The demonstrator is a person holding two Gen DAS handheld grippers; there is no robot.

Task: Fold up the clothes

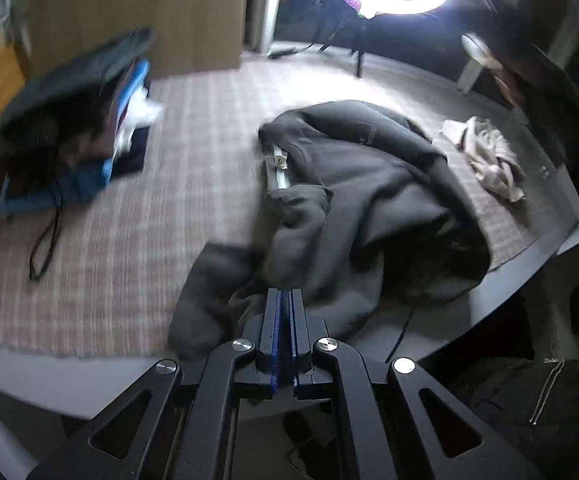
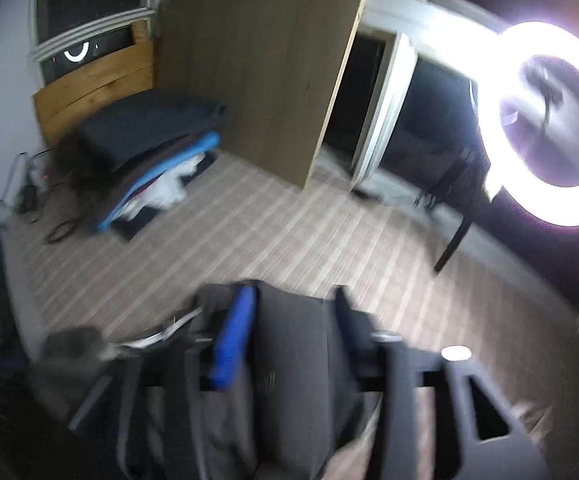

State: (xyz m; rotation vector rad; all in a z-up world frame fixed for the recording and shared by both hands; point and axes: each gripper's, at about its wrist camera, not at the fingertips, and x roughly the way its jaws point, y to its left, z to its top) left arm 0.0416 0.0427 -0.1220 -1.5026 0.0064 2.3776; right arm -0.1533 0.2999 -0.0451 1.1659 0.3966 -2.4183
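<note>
A dark grey hoodie (image 1: 369,196) lies crumpled on the plaid-covered surface (image 1: 193,184), with a white label showing at its collar. My left gripper (image 1: 285,294) is shut, its fingertips at the hoodie's near edge; no cloth shows between its pads. In the blurred right wrist view my right gripper (image 2: 289,300) has its fingers (image 2: 235,332) apart with a thick fold of the dark grey hoodie (image 2: 289,360) between them, lifted above the surface.
A stack of folded clothes (image 1: 73,120) sits at the far left, also in the right wrist view (image 2: 149,152). A crumpled beige garment (image 1: 489,156) lies at the right. A bright ring light (image 2: 549,120) stands behind, and a wooden cabinet (image 2: 261,72). Black cables (image 1: 45,248) trail left.
</note>
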